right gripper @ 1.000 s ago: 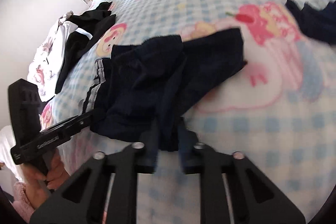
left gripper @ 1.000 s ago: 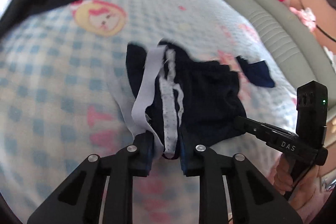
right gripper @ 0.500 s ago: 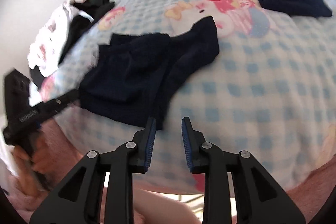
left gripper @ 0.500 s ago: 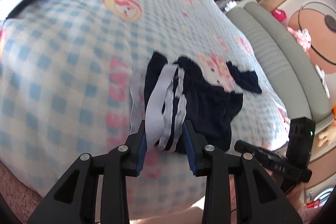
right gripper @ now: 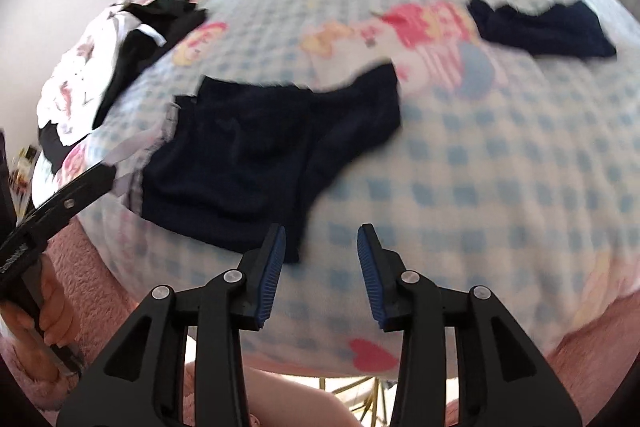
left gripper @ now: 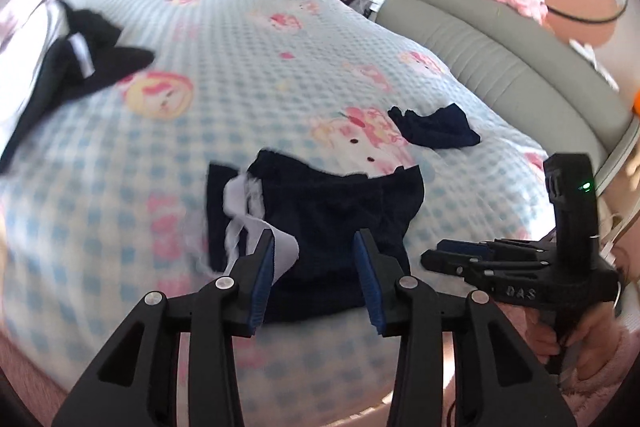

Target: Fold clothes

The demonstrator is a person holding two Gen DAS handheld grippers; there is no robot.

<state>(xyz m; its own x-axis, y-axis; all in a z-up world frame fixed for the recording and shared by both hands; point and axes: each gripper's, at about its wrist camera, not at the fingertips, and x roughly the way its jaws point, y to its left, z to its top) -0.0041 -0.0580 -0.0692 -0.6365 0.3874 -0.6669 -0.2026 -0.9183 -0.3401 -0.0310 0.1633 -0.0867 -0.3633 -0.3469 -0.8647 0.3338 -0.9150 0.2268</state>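
Navy knit shorts (left gripper: 328, 223) w/ pale lilac-white lace ribbon trim (left gripper: 244, 211). Light blue & white checked blanket (right gripper: 500, 155) w/ pink, yellow cartoon prints. Smaller navy cloth (right gripper: 540, 27). Black garment w/ white stripe (left gripper: 80, 59). Grey-green padded headboard (left gripper: 500, 39).

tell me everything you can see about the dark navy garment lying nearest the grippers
The dark navy garment is soft knit-looking cloth, roughly folded into a rumpled block, one flap reaching toward the cartoon print. Pale grey-white ribbon trim trails from its left edge. It lies flat on the blue checked bedspread near the bed's front edge. In the left wrist view the left gripper hangs in front of it, jaws opening, apparently not gripping it. The right gripper, jaws also opening, is off its corner over bare bedspread.
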